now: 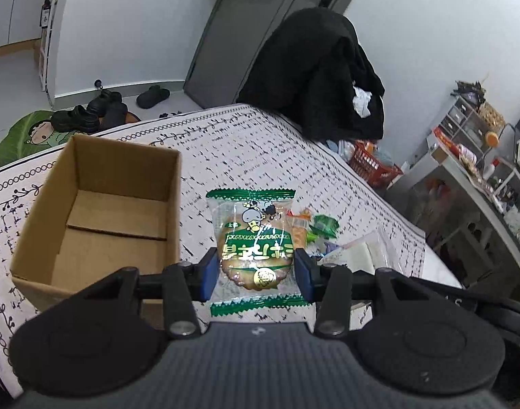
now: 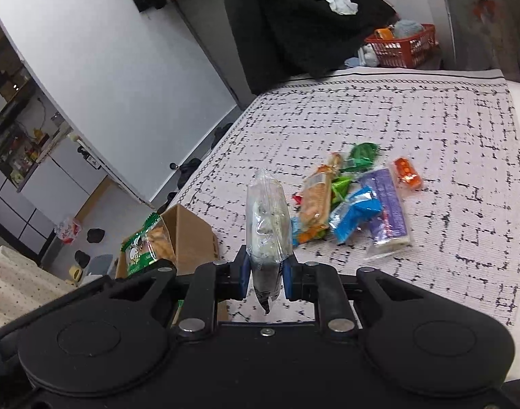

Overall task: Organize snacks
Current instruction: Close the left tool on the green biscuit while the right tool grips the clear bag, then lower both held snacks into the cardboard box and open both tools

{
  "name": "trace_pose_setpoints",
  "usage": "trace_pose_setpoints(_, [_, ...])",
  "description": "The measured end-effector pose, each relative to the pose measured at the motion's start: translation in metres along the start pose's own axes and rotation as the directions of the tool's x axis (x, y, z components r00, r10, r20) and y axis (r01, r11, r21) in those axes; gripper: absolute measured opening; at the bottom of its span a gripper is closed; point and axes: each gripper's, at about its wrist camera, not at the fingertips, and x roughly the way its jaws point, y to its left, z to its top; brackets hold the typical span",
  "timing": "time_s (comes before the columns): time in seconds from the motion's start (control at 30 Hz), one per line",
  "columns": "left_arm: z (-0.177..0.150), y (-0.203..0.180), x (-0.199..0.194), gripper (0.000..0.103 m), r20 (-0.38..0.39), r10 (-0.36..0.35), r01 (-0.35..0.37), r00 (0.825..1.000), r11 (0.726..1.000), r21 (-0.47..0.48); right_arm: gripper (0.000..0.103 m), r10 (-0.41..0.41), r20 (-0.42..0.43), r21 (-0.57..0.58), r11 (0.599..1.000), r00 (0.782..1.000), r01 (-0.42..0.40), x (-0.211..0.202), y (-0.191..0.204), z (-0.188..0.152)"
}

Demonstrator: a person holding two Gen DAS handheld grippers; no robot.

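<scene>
Gripping a green-edged cookie packet (image 1: 253, 248) between blue pads, the left gripper (image 1: 255, 271) holds it flat above the table (image 1: 260, 143), just right of an open cardboard box (image 1: 100, 211).

- Cardboard box: stands upright on the patterned tablecloth (image 2: 396, 109); nothing visible inside from the left wrist view.
- Right gripper (image 2: 266, 276): fingers closed on a clear plastic packet (image 2: 268, 225) with pale contents, held on edge.
- Loose snack pile (image 2: 355, 201): lies on the cloth beyond the right gripper, with an orange-tan packet, green wrappers, a blue packet, a purple packet and a small orange one slightly apart.
- Surroundings: black coat (image 1: 324, 71) draped over a chair at the far table edge; red basket (image 2: 406, 47) on the floor.
</scene>
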Motion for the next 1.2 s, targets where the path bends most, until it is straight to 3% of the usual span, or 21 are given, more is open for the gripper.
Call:
trace_pose_setpoints(0.73, [0.029,0.083,-0.008,0.046,0.041,-0.024,0.032,0.999,0.981,-0.192,0.019,0.004,-0.022,-0.100,0.995,1.000,-0.006,0.032,0.089,-0.005])
trace_pose_setpoints(1.2, [0.032,0.133,-0.003,0.046,0.032,0.026,-0.014,0.999,0.947,-0.322,0.019,-0.036,-0.051,-0.137,0.990,0.998,0.029,0.058,0.123,-0.018])
